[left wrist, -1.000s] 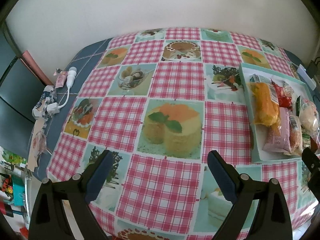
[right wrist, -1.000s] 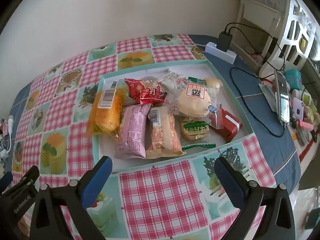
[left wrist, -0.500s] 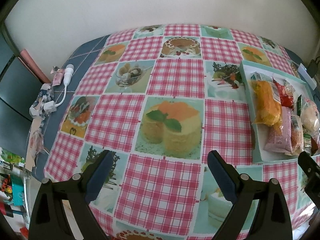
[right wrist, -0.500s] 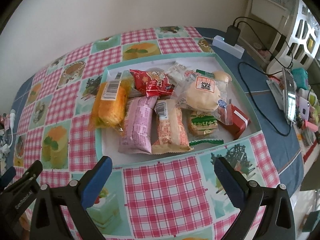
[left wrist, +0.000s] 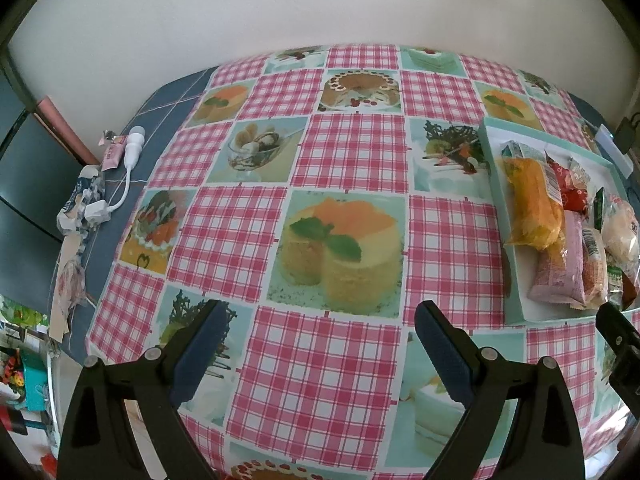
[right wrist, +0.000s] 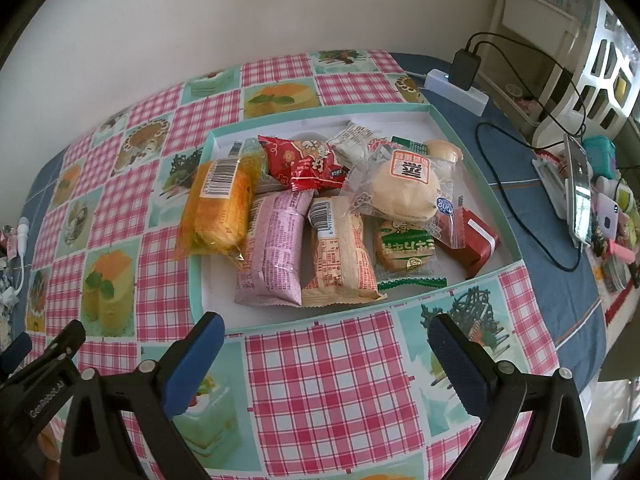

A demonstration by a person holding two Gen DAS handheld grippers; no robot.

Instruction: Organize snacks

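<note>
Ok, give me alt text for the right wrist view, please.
A shallow mint-green cardboard tray on a pink gingham cake-print tablecloth holds a jumble of wrapped snacks: an orange cake packet, a pink packet, a red packet and a round bun in clear wrap. The open, empty right gripper hovers before the tray.
</note>
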